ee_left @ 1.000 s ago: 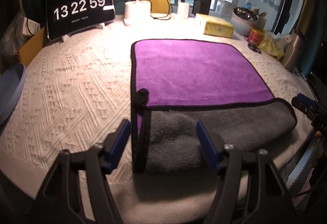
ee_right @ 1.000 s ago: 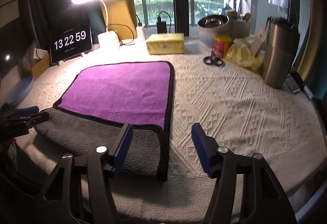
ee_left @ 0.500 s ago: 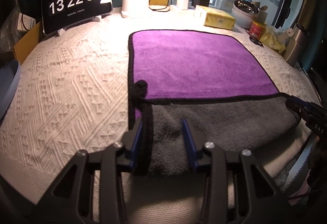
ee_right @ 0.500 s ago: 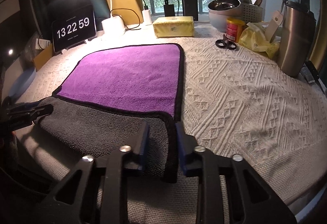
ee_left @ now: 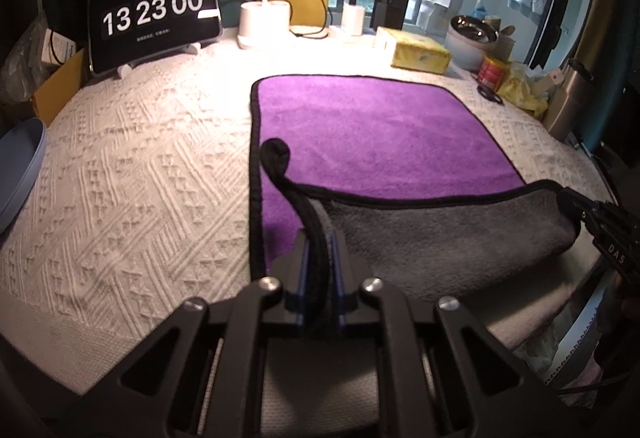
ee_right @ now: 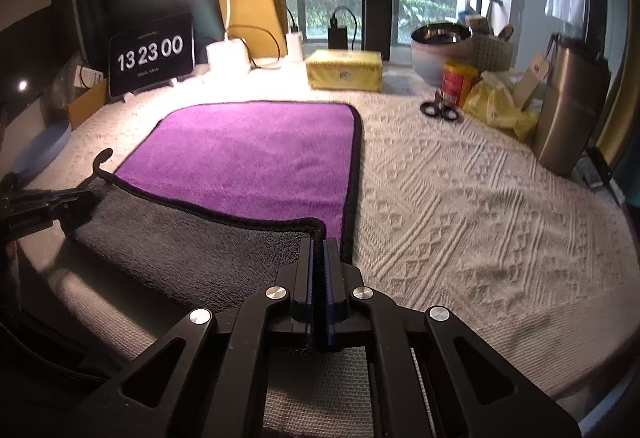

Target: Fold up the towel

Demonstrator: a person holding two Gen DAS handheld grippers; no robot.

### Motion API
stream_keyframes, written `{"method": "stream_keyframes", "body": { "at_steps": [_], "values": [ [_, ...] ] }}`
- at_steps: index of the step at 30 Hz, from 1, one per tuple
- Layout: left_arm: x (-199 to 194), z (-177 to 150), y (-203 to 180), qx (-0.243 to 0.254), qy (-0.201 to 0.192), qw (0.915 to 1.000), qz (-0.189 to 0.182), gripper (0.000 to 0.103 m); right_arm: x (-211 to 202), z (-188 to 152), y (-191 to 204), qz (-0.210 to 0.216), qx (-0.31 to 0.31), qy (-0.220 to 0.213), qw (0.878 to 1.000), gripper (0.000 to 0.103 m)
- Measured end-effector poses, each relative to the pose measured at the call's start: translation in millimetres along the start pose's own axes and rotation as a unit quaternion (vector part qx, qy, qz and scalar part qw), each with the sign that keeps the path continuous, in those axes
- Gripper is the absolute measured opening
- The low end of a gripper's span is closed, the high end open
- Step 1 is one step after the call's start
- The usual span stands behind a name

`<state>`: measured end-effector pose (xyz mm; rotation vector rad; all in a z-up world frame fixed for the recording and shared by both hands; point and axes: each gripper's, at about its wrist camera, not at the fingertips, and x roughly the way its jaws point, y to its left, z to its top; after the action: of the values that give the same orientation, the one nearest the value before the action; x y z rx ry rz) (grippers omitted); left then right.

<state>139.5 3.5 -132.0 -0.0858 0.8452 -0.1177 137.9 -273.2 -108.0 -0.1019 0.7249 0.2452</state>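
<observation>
The towel (ee_left: 372, 130) is purple on one face and grey on the other, with black edging, and lies on a white knitted cloth. Its near edge is turned up, so a grey band (ee_left: 432, 238) shows. My left gripper (ee_left: 319, 238) is shut on the towel's near left corner. My right gripper (ee_right: 318, 244) is shut on the near right corner; the towel (ee_right: 256, 158) lies ahead of it. Each gripper shows at the edge of the other's view, the right one (ee_left: 600, 222) and the left one (ee_right: 44, 204).
At the back stand a clock tablet (ee_left: 154, 26), a lamp base (ee_left: 264, 22), a yellow pack (ee_right: 344, 70), a steel bowl (ee_right: 440, 46), a red can (ee_right: 458, 82), scissors (ee_right: 440, 110) and a steel flask (ee_right: 568, 110). A blue plate (ee_left: 20, 170) sits at the left edge.
Both grippers moved forward onto the towel's near corners and went from open to shut on them. The near edge has lifted a little.
</observation>
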Motion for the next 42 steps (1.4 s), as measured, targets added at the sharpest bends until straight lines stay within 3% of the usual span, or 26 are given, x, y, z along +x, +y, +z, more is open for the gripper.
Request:
{"method": "stream_keyframes", "body": {
  "at_steps": [18, 42],
  "values": [
    [-33, 30, 6, -0.007, -0.059, 0.9982, -0.008, 0.008, -35, 41, 8, -0.009, -0.017, -0.075, 0.997, 0.005],
    [-10, 90, 11, -0.012, -0.093, 0.9956, 0.000, 0.008, 7, 97, 3, 0.005, -0.029, -0.106, 0.994, 0.005]
  ]
}}
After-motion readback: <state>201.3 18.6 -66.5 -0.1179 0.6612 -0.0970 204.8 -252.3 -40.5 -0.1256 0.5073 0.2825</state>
